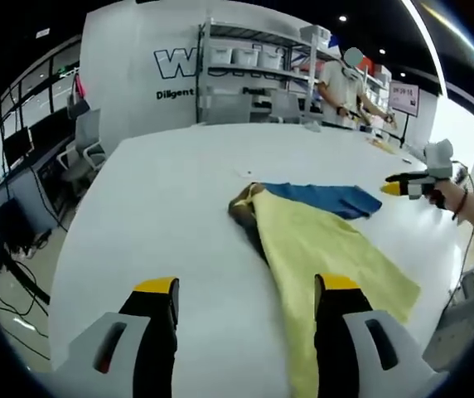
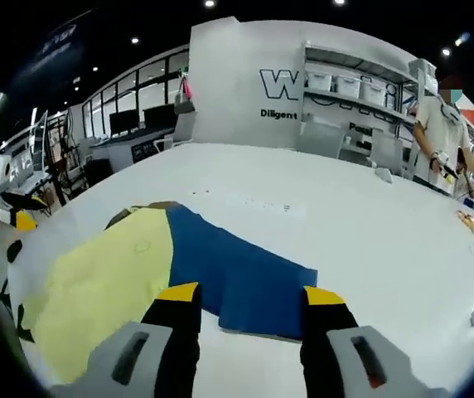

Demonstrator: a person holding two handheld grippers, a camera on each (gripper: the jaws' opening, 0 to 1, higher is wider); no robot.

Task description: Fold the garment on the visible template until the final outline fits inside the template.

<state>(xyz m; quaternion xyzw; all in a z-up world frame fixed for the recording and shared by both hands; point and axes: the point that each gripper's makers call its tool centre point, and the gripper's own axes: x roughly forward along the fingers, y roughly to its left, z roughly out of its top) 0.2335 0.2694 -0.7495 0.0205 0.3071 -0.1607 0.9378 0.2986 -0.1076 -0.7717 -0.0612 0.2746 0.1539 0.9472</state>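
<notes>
Right gripper view: yellow/blue garment [image 2: 179, 274], flat on white table [image 2: 370, 240].

Both grippers: grey bodies, black jaws, yellow tips; wrist band [image 1: 462, 203].

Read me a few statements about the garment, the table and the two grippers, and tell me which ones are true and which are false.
1. The garment is partly yellow, partly blue. True.
2. The right gripper is clamped on the blue part. False: its jaws stand open with the blue edge seen between them, nothing held.
3. The garment lies on a white table. True.
4. The left gripper is shut. False: its jaws are apart, open above the table and the yellow cloth.
5. A person stands at the table's far side. True.
6. The garment is folded into a small square. False: it lies spread out, the blue part stretching off to one side.
</notes>
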